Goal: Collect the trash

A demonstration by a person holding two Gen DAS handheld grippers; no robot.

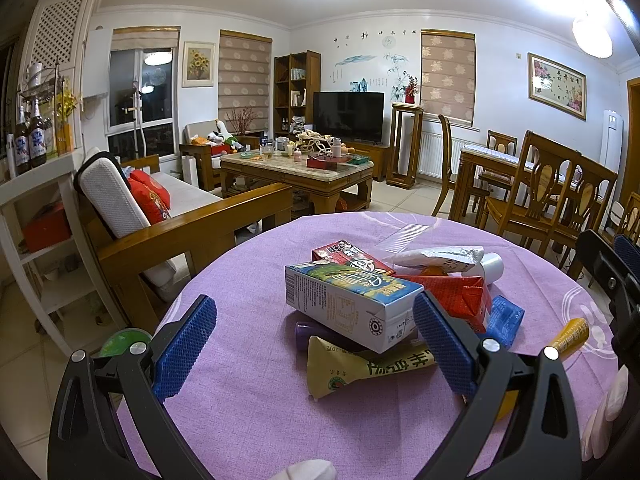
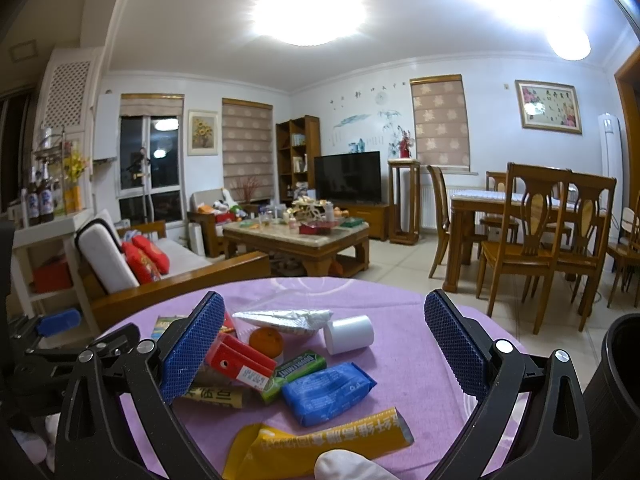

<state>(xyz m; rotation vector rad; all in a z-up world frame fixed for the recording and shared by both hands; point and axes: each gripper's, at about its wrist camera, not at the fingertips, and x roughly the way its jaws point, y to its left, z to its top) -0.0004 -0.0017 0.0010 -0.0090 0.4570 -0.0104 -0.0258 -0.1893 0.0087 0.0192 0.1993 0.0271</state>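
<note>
Your left gripper (image 1: 316, 344) is wide open, holding nothing, over the purple tablecloth (image 1: 240, 420); the white-and-blue drink carton (image 1: 348, 300) sits between its pads atop the trash pile. Your right gripper (image 2: 324, 352) is also wide open and empty, with the blue wipes pack (image 2: 328, 392), green gum pack (image 2: 296, 372) and white cup (image 2: 348, 334) between its fingers. The yellow wrapper (image 2: 320, 440) lies nearest you. There's a black bin (image 2: 616, 392) at right.
</note>
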